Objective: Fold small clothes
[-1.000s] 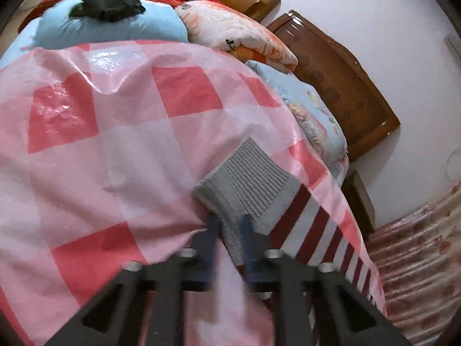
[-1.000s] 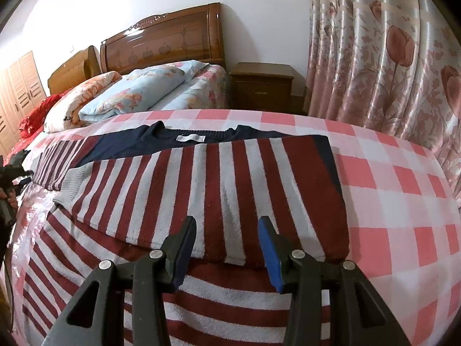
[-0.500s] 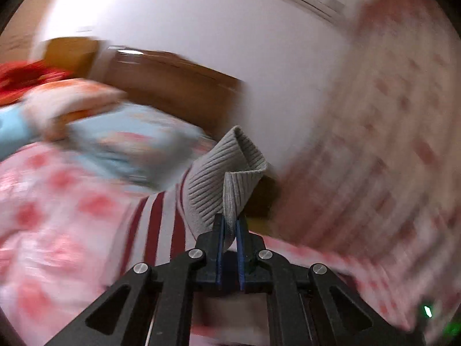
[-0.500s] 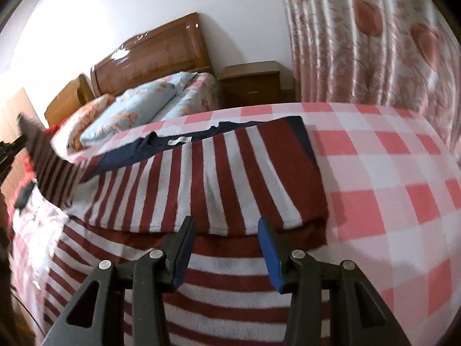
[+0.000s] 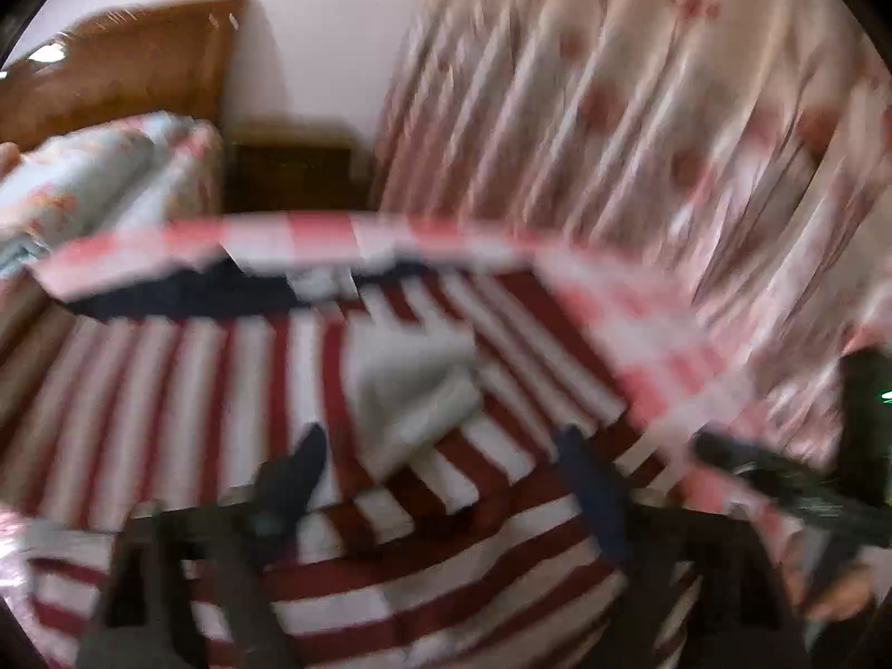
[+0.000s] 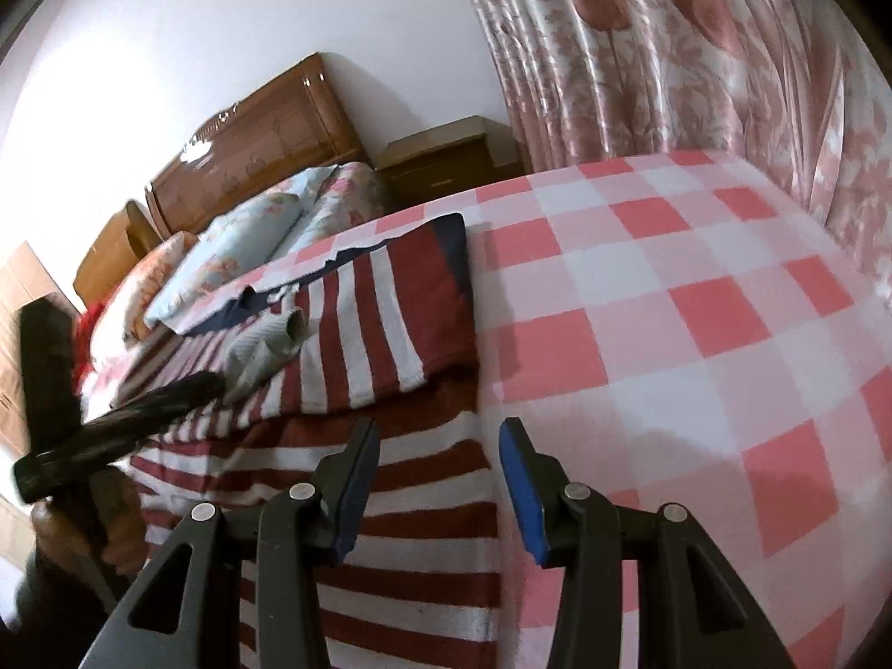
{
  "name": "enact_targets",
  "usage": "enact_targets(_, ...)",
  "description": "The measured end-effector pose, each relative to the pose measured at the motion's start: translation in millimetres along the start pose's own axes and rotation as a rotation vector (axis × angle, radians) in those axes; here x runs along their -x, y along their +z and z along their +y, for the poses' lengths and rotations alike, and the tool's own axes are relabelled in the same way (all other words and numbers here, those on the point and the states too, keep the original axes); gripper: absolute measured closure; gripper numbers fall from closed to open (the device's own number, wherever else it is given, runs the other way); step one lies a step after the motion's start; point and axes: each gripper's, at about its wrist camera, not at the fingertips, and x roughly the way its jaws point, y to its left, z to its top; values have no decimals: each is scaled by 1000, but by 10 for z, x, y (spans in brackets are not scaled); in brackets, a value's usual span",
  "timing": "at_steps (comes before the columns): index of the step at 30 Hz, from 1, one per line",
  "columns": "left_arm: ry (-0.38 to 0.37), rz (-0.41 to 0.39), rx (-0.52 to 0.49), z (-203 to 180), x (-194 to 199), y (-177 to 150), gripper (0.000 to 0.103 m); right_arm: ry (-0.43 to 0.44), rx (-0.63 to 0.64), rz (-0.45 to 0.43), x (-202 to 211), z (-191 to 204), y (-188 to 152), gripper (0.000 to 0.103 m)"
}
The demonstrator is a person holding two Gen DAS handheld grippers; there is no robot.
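Observation:
A red and white striped sweater [image 6: 384,312] with a navy collar lies on the pink checked bed cover [image 6: 669,301]. Its grey ribbed cuff [image 6: 267,345] rests folded on the sweater's body; it also shows in the blurred left wrist view [image 5: 412,390]. My left gripper [image 5: 446,479] is open and empty just behind the cuff. The left gripper's black body [image 6: 117,423] shows at the left of the right wrist view. My right gripper [image 6: 440,479] is open and empty above the sweater's lower right edge. The sweater [image 5: 195,390] fills the left wrist view.
A wooden headboard [image 6: 256,139], floral pillows [image 6: 245,240] and a wooden nightstand [image 6: 446,156] stand behind the bed. A floral curtain [image 6: 697,56] hangs at the right. The right gripper's body [image 5: 791,485] shows at the right of the left wrist view.
My left gripper carried the grey cuff across onto the sweater's body, then opened and let it go. The right gripper stayed open and shifted right along the sweater's edge.

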Motion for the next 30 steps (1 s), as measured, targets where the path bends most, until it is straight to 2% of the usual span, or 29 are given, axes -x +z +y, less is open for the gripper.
enact_targets(2, 23, -137, 9, 126, 455, 31, 0, 54, -25, 1, -53, 35, 44, 58)
enact_targets(3, 73, -162, 14, 202, 591, 25, 0, 84, -27, 3, -82, 83, 57, 58)
enact_targets(4, 150, -177, 17, 288, 719, 19, 0, 115, -26, 6, -128, 149, 90, 58)
enact_targets(5, 258, -189, 24, 434, 830, -16, 0, 161, -25, 13, -187, 240, 128, 58)
enact_targets(7, 384, -176, 53, 686, 948, -116, 0, 273, -30, 48, -360, 447, 198, 58)
enact_targets(9, 434, -151, 95, 928, 953, -249, 0, 326, -19, 89, -551, 647, 235, 58)
enact_targets(12, 463, -126, 159, 1208, 1007, -426, 0, 326, 8, 150, -829, 903, 219, 58)
enact_targets(14, 470, -122, 172, 1207, 1041, -582, 0, 314, 2, 175, -983, 1012, 222, 58)
enact_targets(22, 459, -82, 124, 1207, 904, -730, 0, 170, -123, 200, -1249, 1134, 287, 59)
enact_targets(24, 452, -52, 119, 1212, 876, -725, 0, 95, -104, 191, -1259, 1190, 281, 77)
enact_targets(26, 459, -44, 117, 1219, 865, -716, 0, 70, -90, 175, -1258, 1191, 250, 89)
enact_targets(27, 469, -41, 116, 1228, 863, -707, 0, 77, -90, 164, -1255, 1193, 245, 93)
enact_targets(30, 501, -27, 137, 1315, 828, -661, 0, 142, -57, 87, -1090, 1220, 256, 94)
